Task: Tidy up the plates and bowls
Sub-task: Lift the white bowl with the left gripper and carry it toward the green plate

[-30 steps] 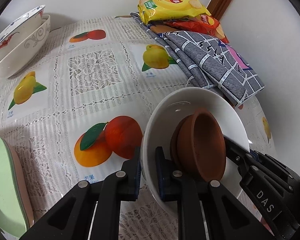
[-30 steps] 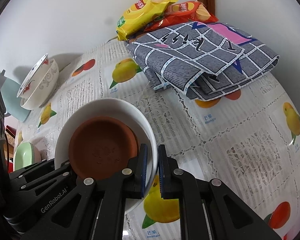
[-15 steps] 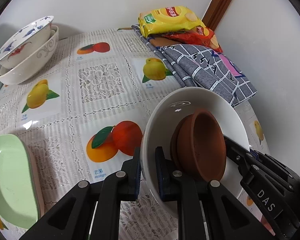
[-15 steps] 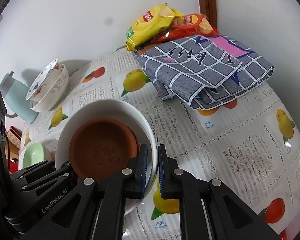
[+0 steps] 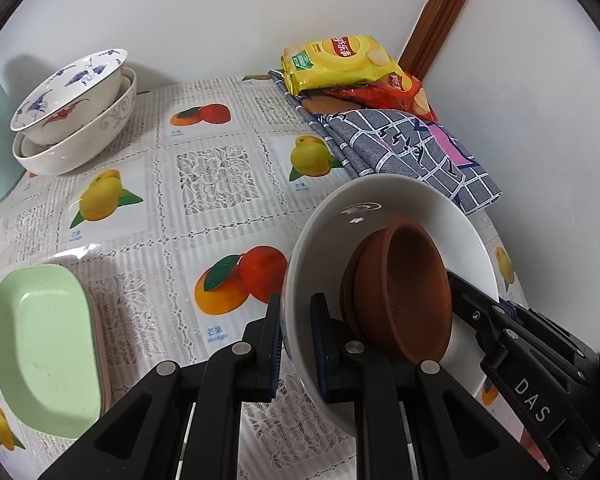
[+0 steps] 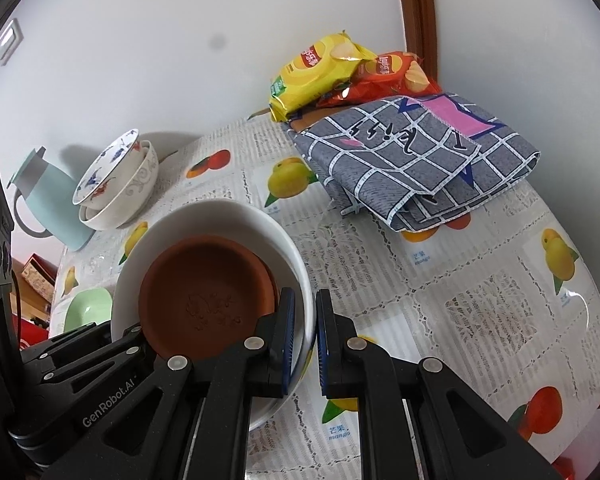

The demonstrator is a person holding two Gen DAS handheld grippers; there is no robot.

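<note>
Bowl (image 5: 332,240), white, with a brown dish (image 5: 404,292) nested inside, hangs tilted above the counter (image 5: 220,176). My left gripper (image 5: 296,340) and right gripper (image 6: 306,344) each pinch its rim from opposite sides. This looks like the carrying step. Next, I judge, I must keep it level and set it near the 2 stacked bowls (image 5: 72,112) against the far wall.
</note>
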